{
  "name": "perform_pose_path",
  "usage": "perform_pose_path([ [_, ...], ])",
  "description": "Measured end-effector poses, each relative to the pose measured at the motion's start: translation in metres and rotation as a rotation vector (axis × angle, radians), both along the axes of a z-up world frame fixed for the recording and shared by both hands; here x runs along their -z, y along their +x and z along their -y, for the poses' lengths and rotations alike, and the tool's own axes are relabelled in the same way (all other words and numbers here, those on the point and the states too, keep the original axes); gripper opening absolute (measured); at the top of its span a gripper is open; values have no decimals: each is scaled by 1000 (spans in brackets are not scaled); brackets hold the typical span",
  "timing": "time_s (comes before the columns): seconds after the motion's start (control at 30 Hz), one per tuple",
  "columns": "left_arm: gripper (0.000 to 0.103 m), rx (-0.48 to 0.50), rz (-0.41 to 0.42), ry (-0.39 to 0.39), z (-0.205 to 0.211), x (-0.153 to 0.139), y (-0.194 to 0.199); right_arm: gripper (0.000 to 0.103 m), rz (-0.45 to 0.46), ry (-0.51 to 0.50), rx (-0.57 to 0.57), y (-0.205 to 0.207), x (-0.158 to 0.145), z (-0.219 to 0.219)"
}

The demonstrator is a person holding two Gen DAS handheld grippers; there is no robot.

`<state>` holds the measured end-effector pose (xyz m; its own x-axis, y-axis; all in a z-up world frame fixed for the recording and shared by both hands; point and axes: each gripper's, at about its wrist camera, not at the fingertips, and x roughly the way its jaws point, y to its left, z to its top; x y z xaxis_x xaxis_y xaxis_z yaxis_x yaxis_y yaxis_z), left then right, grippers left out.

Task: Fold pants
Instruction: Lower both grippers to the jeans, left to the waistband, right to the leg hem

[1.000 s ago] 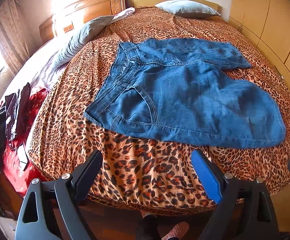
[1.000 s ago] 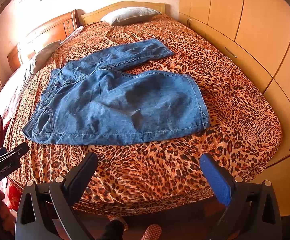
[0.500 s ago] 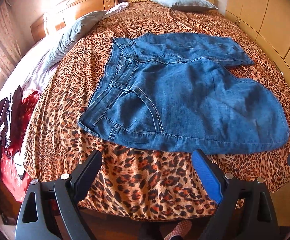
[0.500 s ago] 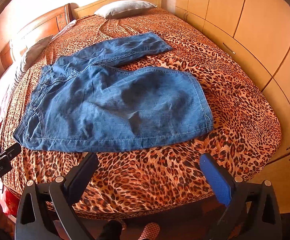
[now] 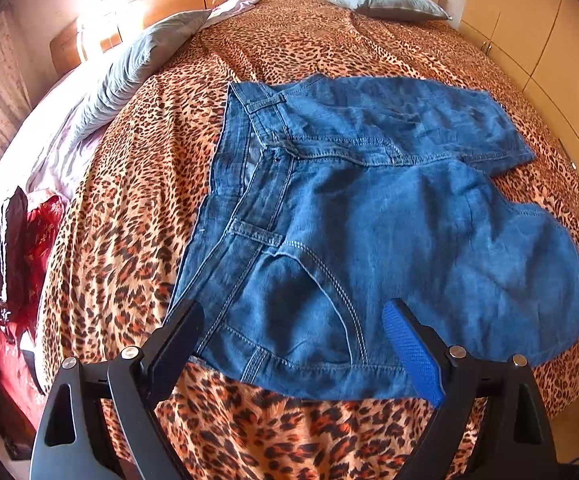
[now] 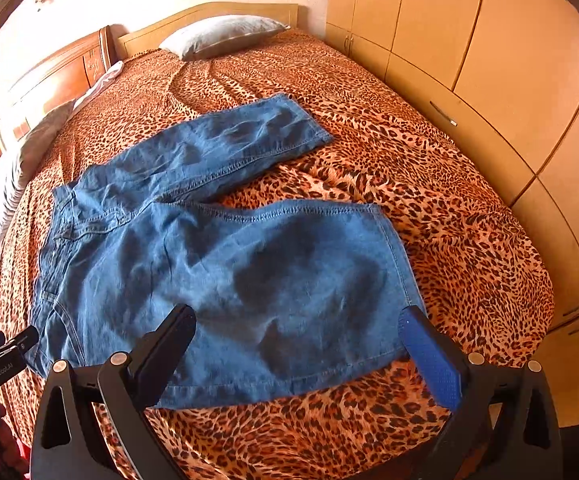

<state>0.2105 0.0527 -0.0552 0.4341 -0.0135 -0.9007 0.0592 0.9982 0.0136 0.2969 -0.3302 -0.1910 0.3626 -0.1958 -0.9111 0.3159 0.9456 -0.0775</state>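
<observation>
Left wrist view has the left gripper (image 5: 293,320) with jaws wide, holding nothing, poised over the waistband corner of the blue pants (image 5: 369,216), whose near hem edge runs from 7 to 4 o'clock across the leopard-print bed (image 5: 137,208). Right wrist view shows the right gripper (image 6: 295,328), jaws likewise spread and empty, over the near leg's lower edge; bare bedspread lies free at 6 o'clock and toward the wardrobe (image 6: 521,80) at 3 o'clock, the far leg angling to 12.
</observation>
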Motion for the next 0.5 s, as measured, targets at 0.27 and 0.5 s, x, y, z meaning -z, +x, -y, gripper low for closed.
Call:
perform_pose_path([
  [0.27, 92, -18, 37, -18, -8, 7, -31, 102, 45, -24, -42, -12, -6, -26],
  [0.5, 92, -10, 1, -10, 4, 17, -60, 102, 30, -18, -58, -32, 1, -32],
])
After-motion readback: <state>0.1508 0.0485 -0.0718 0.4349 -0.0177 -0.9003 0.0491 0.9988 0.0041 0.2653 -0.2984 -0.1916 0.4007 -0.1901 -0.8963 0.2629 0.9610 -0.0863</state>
